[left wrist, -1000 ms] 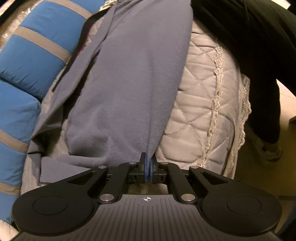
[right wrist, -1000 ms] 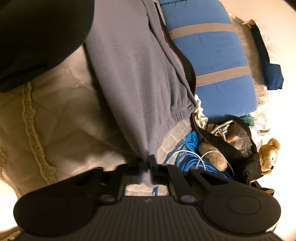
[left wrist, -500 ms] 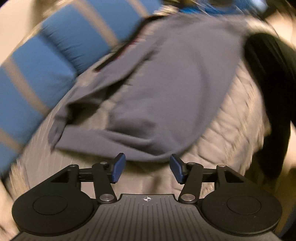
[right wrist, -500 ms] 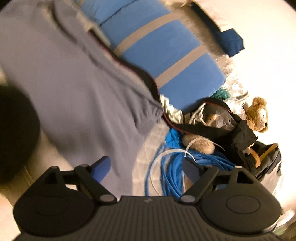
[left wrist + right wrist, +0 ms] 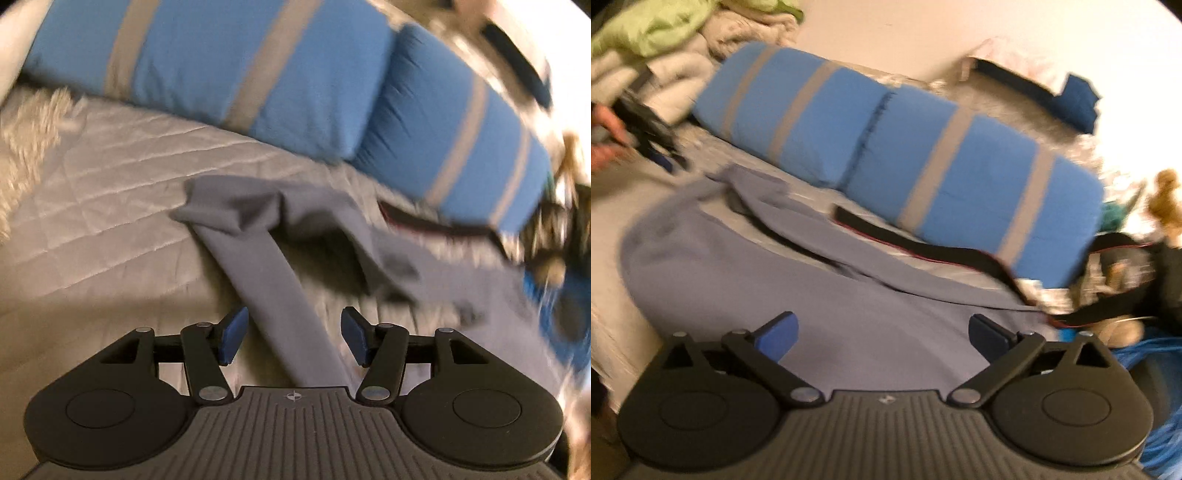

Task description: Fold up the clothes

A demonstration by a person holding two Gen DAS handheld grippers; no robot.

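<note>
One grey garment (image 5: 820,295), spread loosely across a quilted beige bedcover (image 5: 110,184), a long sleeve or leg (image 5: 273,288) of it trailing toward the left gripper. Two blue pillows with grey stripes (image 5: 905,162), end to end along the far side of the bed. One black strap (image 5: 923,243) between pillows and garment. One stuffed bear (image 5: 1163,199) at the right edge, blurred. One pile of pale and green laundry (image 5: 657,40) at upper left.

Left gripper (image 5: 293,338): tilted down over the bed, jaws parted, the grey strip passing between the blue pads (image 5: 231,336) without being pinched. Right gripper (image 5: 882,334): angled down over the garment's broad part, jaws opening wide, nothing clamped. Left hand (image 5: 605,140) visible at the far left of the right wrist view, holding its gripper low over the bed.
</note>
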